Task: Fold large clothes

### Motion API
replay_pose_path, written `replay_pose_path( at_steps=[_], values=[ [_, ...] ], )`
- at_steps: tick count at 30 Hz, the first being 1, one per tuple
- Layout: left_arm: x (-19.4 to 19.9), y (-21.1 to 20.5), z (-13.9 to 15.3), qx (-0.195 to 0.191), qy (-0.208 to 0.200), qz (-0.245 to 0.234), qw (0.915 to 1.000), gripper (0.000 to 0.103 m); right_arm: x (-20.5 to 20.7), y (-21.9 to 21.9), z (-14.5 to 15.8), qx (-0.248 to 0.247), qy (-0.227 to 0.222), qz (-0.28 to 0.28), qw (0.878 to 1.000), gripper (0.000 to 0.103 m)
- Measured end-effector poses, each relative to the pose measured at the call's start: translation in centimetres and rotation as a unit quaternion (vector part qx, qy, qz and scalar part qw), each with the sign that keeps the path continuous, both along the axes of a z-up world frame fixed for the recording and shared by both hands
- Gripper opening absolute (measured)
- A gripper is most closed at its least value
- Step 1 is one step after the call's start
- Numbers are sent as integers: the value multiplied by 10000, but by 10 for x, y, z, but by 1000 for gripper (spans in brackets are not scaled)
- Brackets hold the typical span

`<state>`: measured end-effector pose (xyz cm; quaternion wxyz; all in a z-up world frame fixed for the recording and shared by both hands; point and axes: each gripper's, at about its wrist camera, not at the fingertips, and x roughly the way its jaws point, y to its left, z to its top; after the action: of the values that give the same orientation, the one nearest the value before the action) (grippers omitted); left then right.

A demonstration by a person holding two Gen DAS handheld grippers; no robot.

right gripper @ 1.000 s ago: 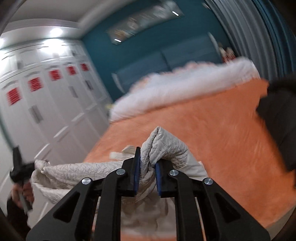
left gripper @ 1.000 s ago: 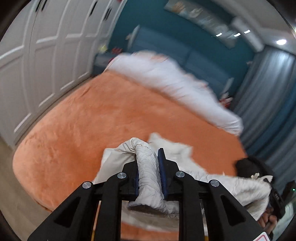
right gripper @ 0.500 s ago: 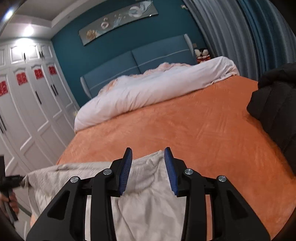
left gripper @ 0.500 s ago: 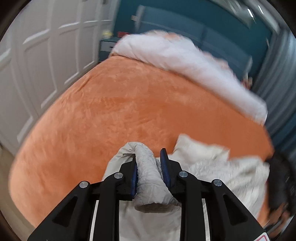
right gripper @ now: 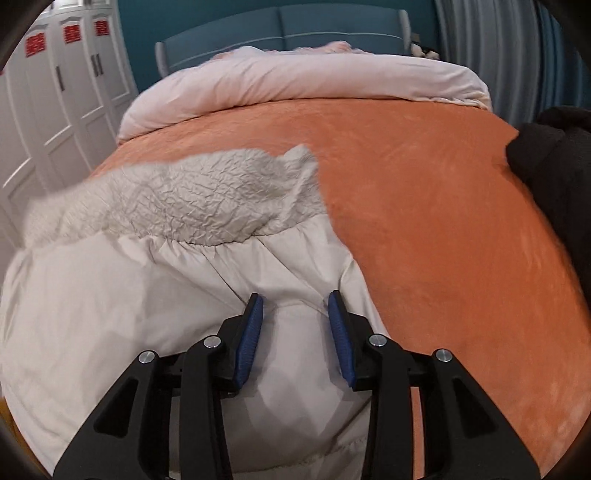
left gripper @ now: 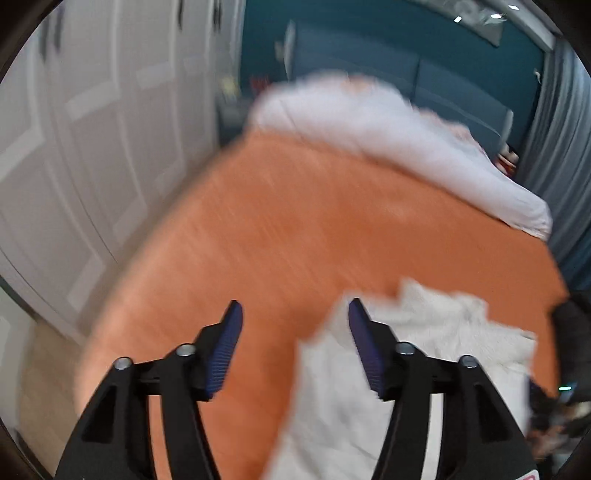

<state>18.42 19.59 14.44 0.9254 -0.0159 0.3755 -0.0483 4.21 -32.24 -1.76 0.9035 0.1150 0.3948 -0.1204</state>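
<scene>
A large cream garment (right gripper: pixel 155 280) lies on the orange bed cover (right gripper: pixel 424 206), with a crinkled quilted part (right gripper: pixel 192 199) at its far side and smooth lining nearer me. My right gripper (right gripper: pixel 294 306) is open and empty just above the smooth lining. In the blurred left wrist view the same garment (left gripper: pixel 413 354) lies at the lower right. My left gripper (left gripper: pixel 293 314) is open and empty over the cover at the garment's left edge.
A white duvet (right gripper: pixel 295 81) is bunched at the bed's head below a blue headboard (right gripper: pixel 280 26). A black garment (right gripper: pixel 554 170) lies at the bed's right edge. White wardrobe doors (left gripper: pixel 92 129) stand along the left. Grey curtains (right gripper: pixel 491 55) hang on the right.
My left gripper has let go of the cream garment and opened wide. The right gripper opened earlier and stays open. The garment now lies spread on the bed.
</scene>
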Motion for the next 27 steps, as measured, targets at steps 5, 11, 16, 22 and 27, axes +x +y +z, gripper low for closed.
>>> replay_pose_path(
  at_steps=[5,11,16,22,27],
  values=[
    [-23,-67,-5,501,-872,-380,9942,78,12,37,61,203,-690,160,9973,37],
    [3,-165,-104,415,-263,-613,9969,81,58,104,72,-252,-617,880,9939,35],
    [27,-191,-173,792,126,-349,9962,83,82,81,22,-55,-38,542,9985,34],
    [41,-189,-209,508,217,-172,9983,86,89,69,-11,358,-101,418,9984,34],
    [42,-196,-222,473,94,-73,9988,86,96,70,-21,299,-118,404,9987,34]
  ],
)
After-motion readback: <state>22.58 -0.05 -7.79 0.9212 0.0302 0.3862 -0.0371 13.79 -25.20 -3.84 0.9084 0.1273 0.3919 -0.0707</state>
